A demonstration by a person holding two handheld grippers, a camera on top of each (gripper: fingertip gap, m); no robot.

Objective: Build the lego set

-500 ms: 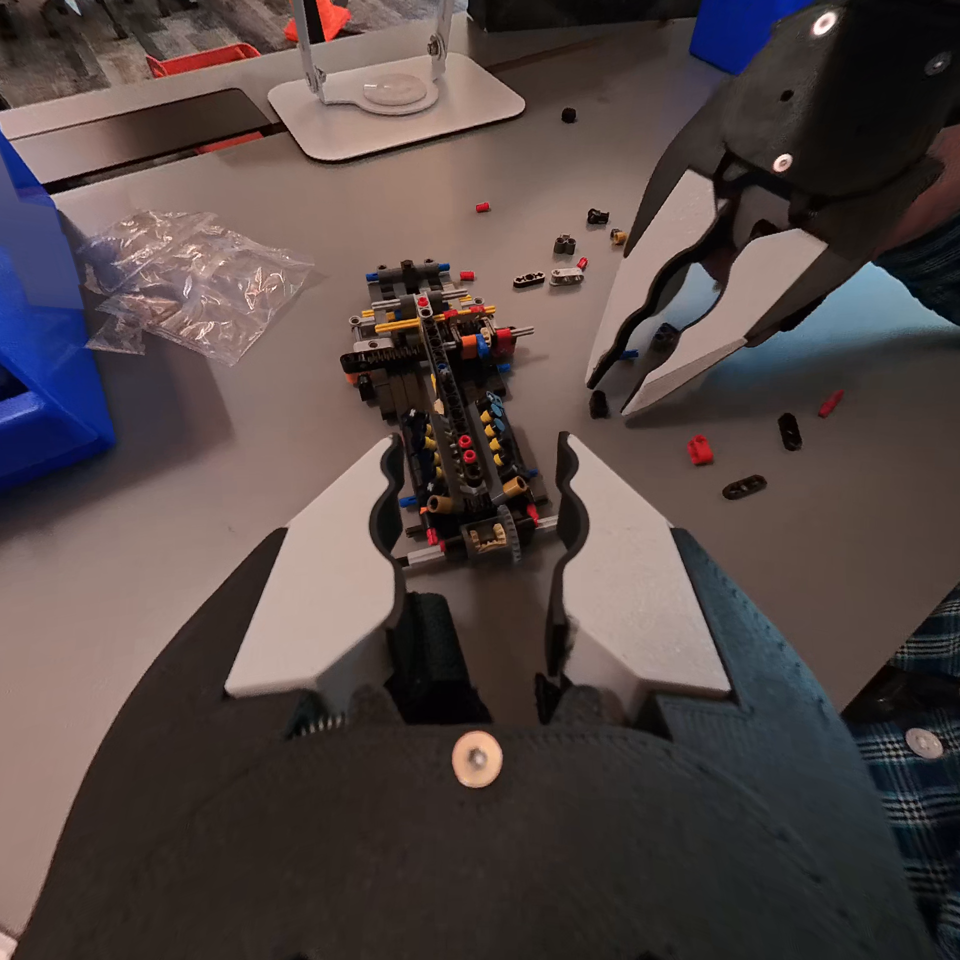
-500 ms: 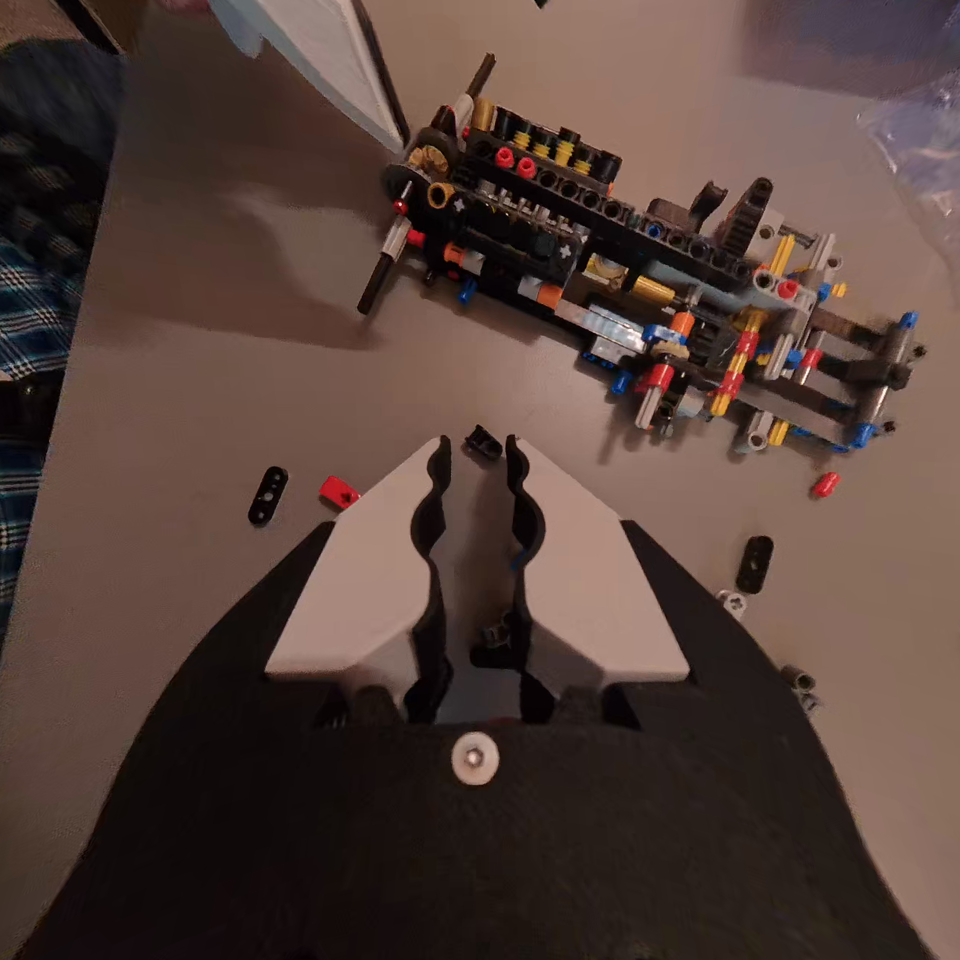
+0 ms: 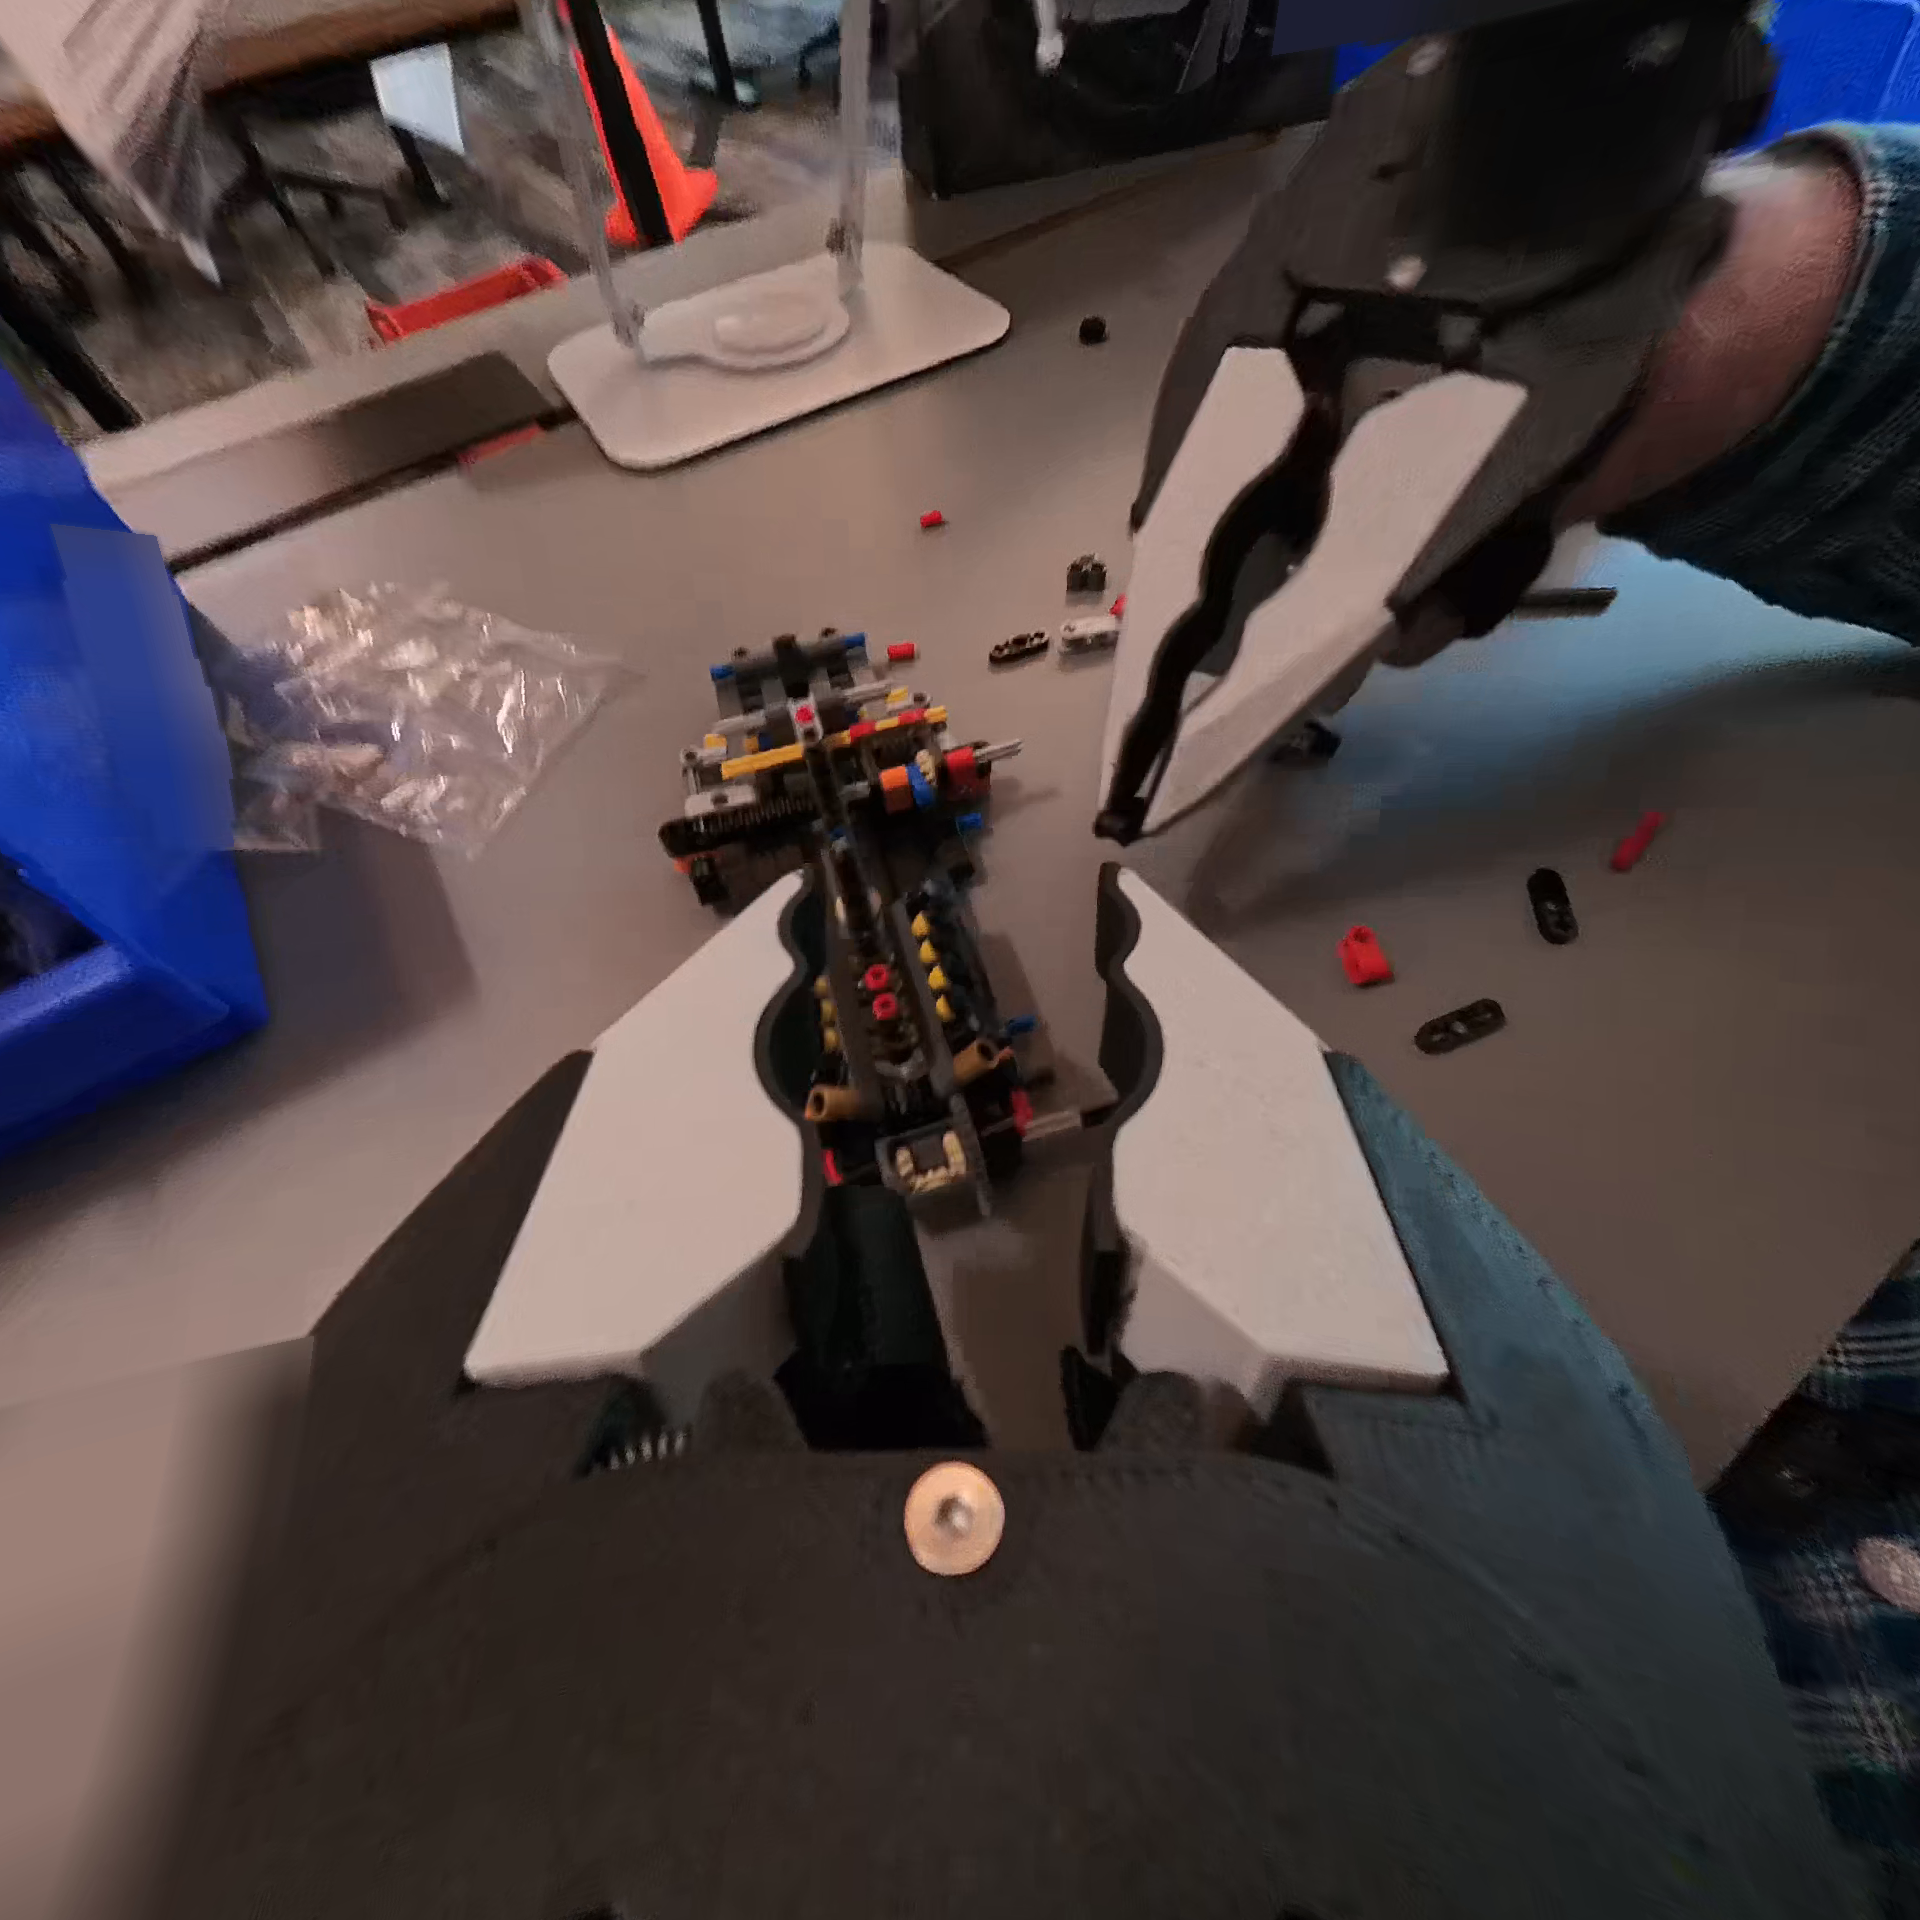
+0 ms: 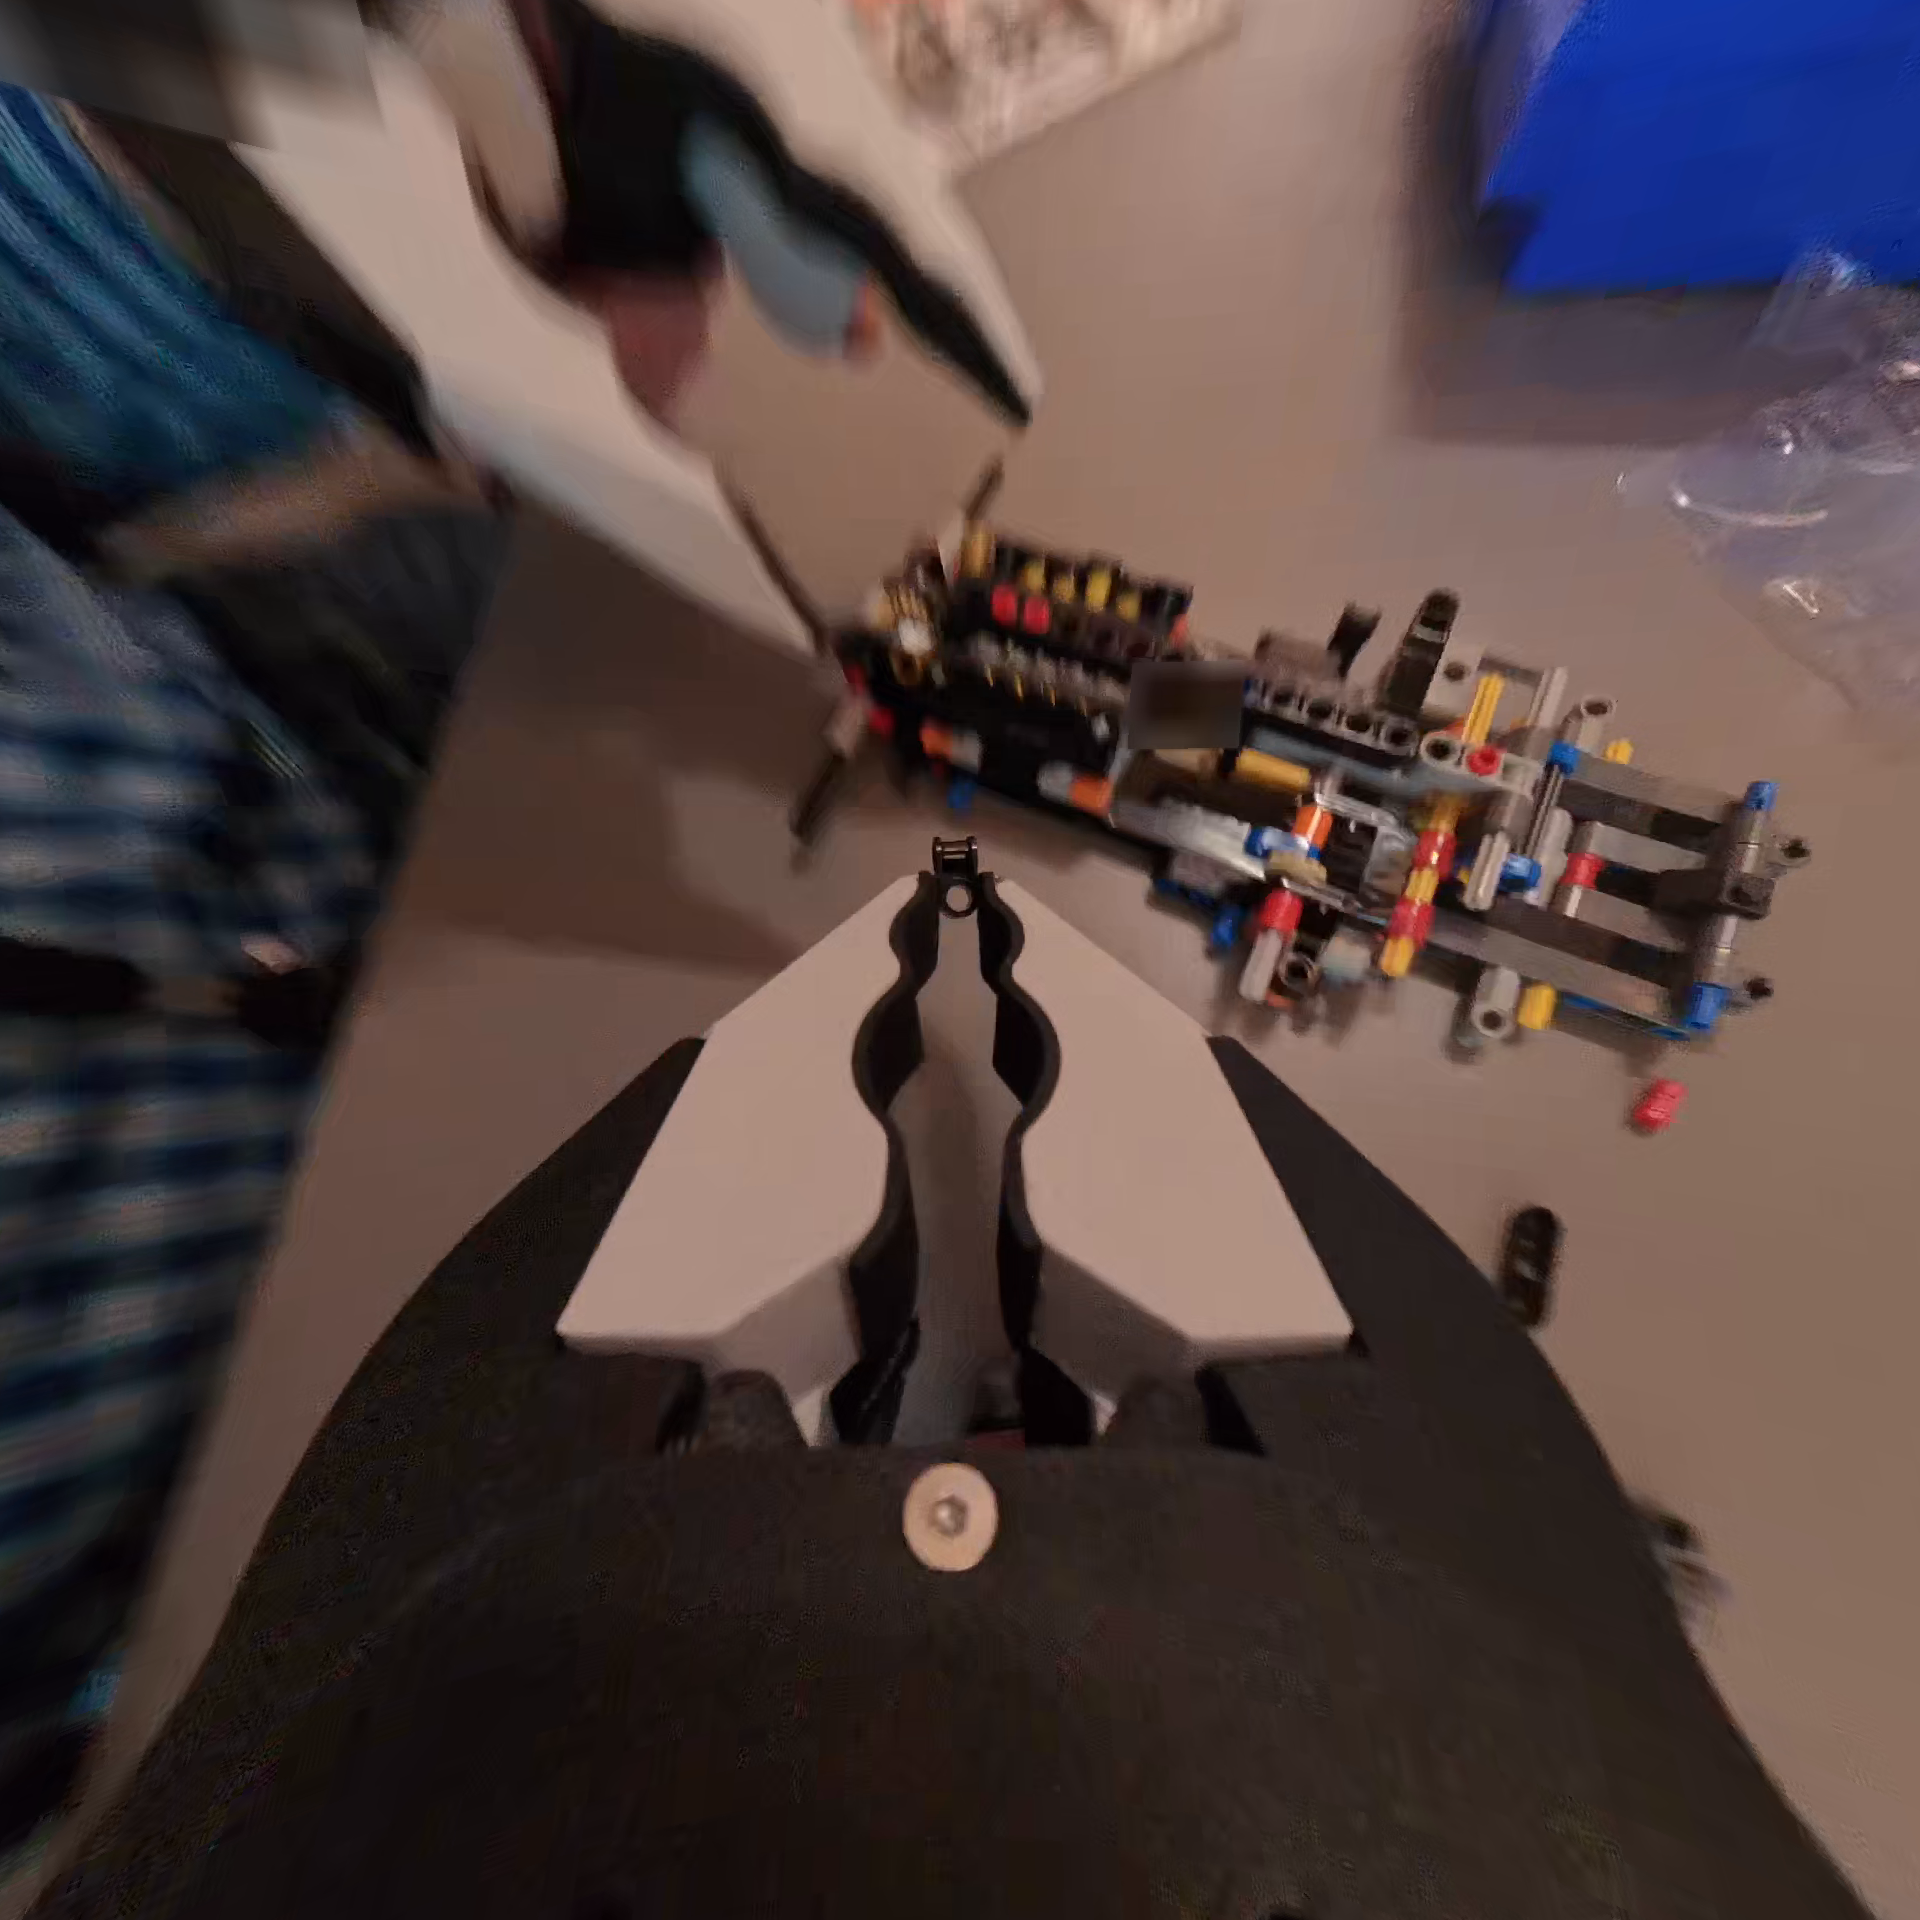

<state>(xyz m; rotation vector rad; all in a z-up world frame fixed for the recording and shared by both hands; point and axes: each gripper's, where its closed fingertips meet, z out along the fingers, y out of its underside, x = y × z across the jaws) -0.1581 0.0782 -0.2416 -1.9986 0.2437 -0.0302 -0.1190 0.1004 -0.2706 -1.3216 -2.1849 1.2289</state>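
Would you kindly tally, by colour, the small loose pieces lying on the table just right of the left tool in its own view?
Red: 2, a block and a pin
Black: 2, the far link and the near link
Total: 4

- The left gripper (image 3: 951, 914) has light grey fingers with black inner pads and a black body.
- The right gripper (image 4: 958, 894) has the same grey and black; the piece (image 4: 956, 868) at its tips is black.
- The model (image 3: 842, 862) is mostly black and dark grey, with yellow, red, blue and orange parts.
- The table (image 3: 623, 1039) is plain grey.
- Loose pieces: red (image 3: 1363, 956), black (image 3: 1551, 906).
- The bin (image 3: 94, 831) is bright blue.
- The bags (image 3: 416, 707) are clear.
- The cone (image 3: 649, 145) is orange.
- The sleeve (image 3: 1860, 343) is blue plaid.
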